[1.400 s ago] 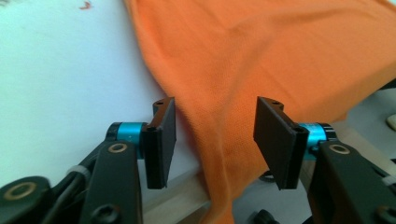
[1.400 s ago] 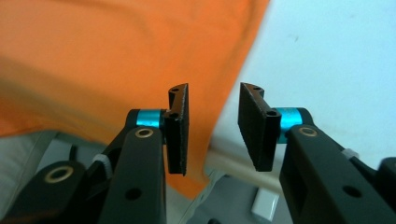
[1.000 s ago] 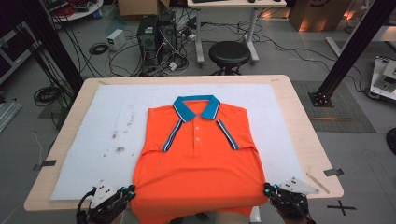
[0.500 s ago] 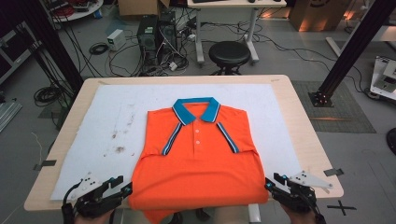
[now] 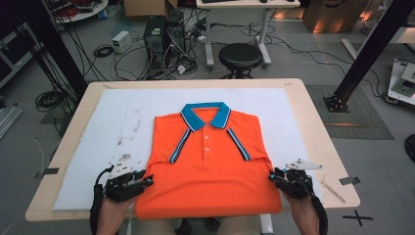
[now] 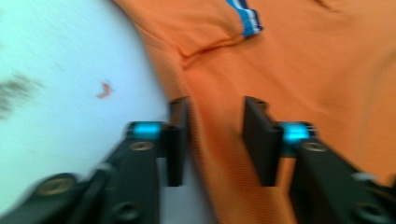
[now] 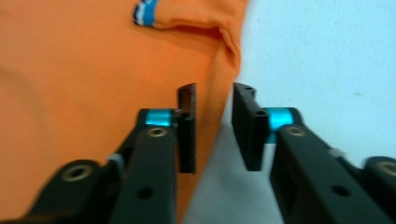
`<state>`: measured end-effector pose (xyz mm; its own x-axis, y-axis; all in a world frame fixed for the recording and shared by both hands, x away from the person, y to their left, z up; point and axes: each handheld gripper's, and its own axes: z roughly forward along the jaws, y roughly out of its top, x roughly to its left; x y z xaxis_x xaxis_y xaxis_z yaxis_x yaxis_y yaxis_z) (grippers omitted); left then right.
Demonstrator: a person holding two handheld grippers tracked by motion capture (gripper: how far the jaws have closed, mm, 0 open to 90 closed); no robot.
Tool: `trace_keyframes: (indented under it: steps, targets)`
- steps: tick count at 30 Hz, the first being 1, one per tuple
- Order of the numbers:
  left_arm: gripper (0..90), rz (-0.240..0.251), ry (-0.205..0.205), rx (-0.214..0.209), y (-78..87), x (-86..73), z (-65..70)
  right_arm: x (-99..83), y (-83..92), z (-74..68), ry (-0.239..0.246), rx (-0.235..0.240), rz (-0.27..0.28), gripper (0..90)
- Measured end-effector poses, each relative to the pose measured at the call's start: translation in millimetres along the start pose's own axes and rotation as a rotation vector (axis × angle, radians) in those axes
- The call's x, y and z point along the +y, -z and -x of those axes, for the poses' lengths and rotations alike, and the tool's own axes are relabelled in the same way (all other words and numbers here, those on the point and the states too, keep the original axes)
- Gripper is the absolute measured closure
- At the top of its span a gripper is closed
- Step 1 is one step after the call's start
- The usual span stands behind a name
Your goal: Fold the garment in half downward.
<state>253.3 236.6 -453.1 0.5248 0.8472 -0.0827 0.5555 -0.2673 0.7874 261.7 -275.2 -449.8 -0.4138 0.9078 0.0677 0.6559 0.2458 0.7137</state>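
Note:
An orange polo shirt [image 5: 210,166] with a blue collar [image 5: 205,115] lies folded, front up, on a white mat [image 5: 122,112]. My left gripper [image 5: 147,182] is at the shirt's lower left edge. In the left gripper view the jaws [image 6: 215,105] have just been closing and stand apart over the shirt's edge [image 6: 303,60], with fabric between them and unpressed. My right gripper [image 5: 273,177] is at the lower right edge. Its jaws [image 7: 213,91] have also just been closing, and a gap remains around the shirt's side edge [image 7: 84,70].
The mat covers a wooden table [image 5: 318,127] and carries dark smudges [image 5: 125,147] left of the shirt. A black stool [image 5: 240,54], a computer tower [image 5: 156,34] and cables stand on the floor behind. Bare mat lies on both sides of the shirt.
Both grippers left the shirt's bottom corners, swung outward, then came forward to its side edges. Their jaws opened after being shut and have narrowed since. The shirt lies as before.

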Motion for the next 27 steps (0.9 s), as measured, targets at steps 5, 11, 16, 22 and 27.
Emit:
trace_keyframes:
  steps: [5,11,16,22,27]
  targets:
    - [87.5,-0.026,0.000,-0.008,2.7,2.3,-2.2,0.5,4.1,2.9,0.015,0.033,-0.029,90.0]
    - [87.4,-0.036,0.007,-0.057,10.8,-2.3,-9.4,-3.0,9.5,7.2,0.025,0.057,-0.038,89.9]
    - [58.0,0.011,0.038,-0.068,7.9,5.6,-21.1,2.4,8.8,11.4,-0.004,0.079,0.001,68.5]
    - [38.2,0.200,0.035,-0.109,2.0,38.2,-47.4,25.4,0.6,20.6,-0.009,0.059,0.115,41.4]
    - [33.4,0.290,0.025,-0.120,-8.0,64.6,-67.6,45.4,-15.9,29.7,0.016,0.052,0.152,29.4]
